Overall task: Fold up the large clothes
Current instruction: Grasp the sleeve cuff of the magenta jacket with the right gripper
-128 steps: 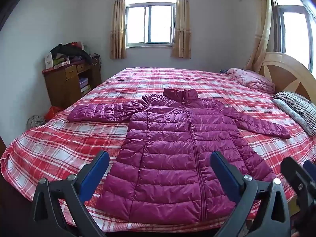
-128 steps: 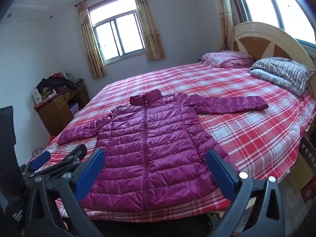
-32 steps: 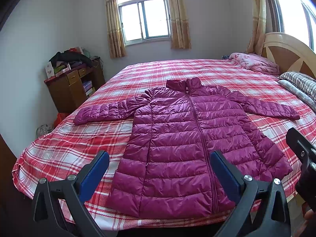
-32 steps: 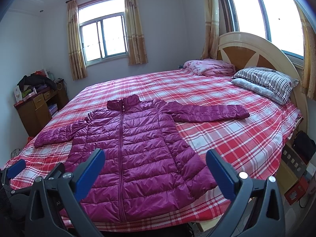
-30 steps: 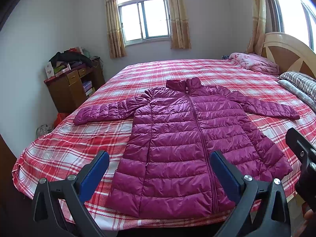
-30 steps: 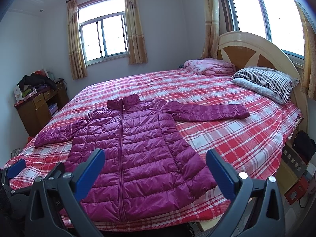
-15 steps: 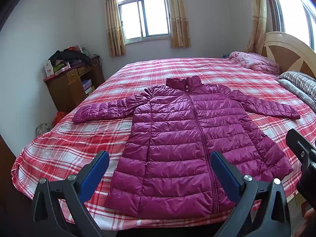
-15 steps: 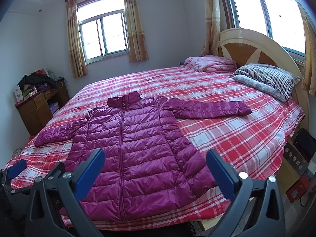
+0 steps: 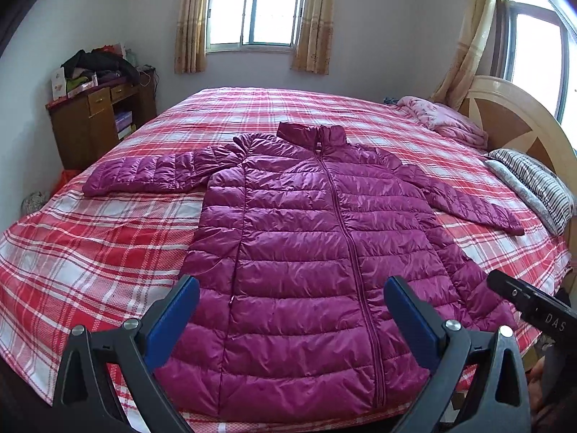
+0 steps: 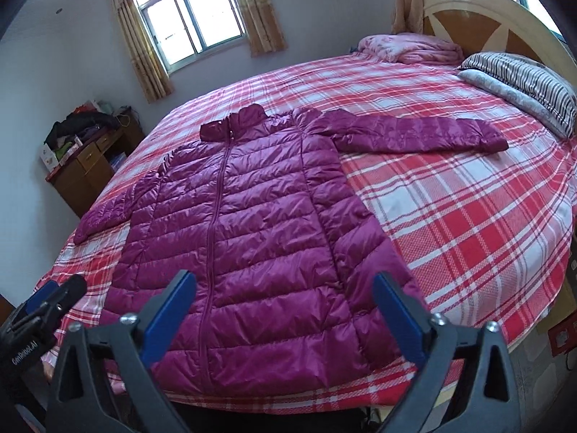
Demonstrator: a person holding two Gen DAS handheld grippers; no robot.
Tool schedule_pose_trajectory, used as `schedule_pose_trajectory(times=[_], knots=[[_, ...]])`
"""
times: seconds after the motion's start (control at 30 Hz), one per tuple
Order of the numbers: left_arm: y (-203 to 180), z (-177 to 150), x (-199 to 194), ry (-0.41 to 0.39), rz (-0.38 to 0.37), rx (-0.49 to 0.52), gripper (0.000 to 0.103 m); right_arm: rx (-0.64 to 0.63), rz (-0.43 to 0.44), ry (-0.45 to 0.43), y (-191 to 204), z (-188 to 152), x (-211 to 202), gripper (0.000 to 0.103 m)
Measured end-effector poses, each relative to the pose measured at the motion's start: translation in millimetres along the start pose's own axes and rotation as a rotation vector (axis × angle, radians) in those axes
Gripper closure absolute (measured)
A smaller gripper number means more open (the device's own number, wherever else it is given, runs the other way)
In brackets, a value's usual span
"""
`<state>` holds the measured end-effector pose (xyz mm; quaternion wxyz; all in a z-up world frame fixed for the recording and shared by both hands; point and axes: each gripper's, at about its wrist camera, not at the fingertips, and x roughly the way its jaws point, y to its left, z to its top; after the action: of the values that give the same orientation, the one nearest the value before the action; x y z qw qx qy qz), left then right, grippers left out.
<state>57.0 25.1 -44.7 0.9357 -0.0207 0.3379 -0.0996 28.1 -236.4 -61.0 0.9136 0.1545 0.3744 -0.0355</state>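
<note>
A magenta quilted puffer jacket (image 9: 310,252) lies flat, zipped, front up, on a red and white plaid bed (image 9: 90,252), with both sleeves spread out sideways. It also shows in the right wrist view (image 10: 252,231). My left gripper (image 9: 288,310) is open and empty, above the jacket's hem. My right gripper (image 10: 281,303) is open and empty, above the hem's right half. Each gripper's body shows at the edge of the other's view.
A wooden headboard (image 10: 483,11), a striped pillow (image 10: 523,79) and a folded pink blanket (image 10: 411,48) are at the bed's right end. A wooden cabinet (image 9: 97,122) piled with clutter stands at the left wall. The bed's near edge runs just under the hem.
Both grippers have moved closer to the bed and tilted down, so the jacket now fills more of each view. The jacket has not moved. Both grippers stay open.
</note>
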Motion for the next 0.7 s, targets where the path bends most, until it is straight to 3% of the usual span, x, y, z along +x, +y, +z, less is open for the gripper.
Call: schedule_pose_trajectory(times=[0.03, 0.13, 0.23, 0.33, 0.4, 0.47, 0.57, 0.7], knots=[[6, 5, 7, 0.004, 0.006, -0.009, 0.001, 0.006, 0.002, -0.007, -11, 9, 3, 0.039], [25, 27, 24, -0.004, 0.054, -0.032, 0.001, 0.098, -0.017, -0.024, -55, 42, 13, 0.040], [37, 55, 39, -0.060, 0.099, -0.035, 0.001, 0.226, -0.091, -0.042, -115, 82, 25, 0.040], [43, 82, 64, -0.060, 0.134, 0.001, 0.001, 0.434, -0.150, -0.085, -191, 115, 39, 0.040], [51, 97, 83, -0.048, 0.139, 0.006, 0.001, 0.618, -0.166, -0.088, -249, 123, 54, 0.040], [58, 108, 101, -0.064, 0.198, 0.026, 0.001, 0.735, -0.214, -0.076, -287, 124, 72, 0.040], [73, 119, 131, -0.043, 0.281, 0.036, 0.001, 0.832, -0.279, -0.074, -321, 123, 93, 0.040], [98, 125, 161, 0.009, 0.269, -0.022, 0.001, 0.885, -0.296, -0.101, -337, 131, 113, 0.039]])
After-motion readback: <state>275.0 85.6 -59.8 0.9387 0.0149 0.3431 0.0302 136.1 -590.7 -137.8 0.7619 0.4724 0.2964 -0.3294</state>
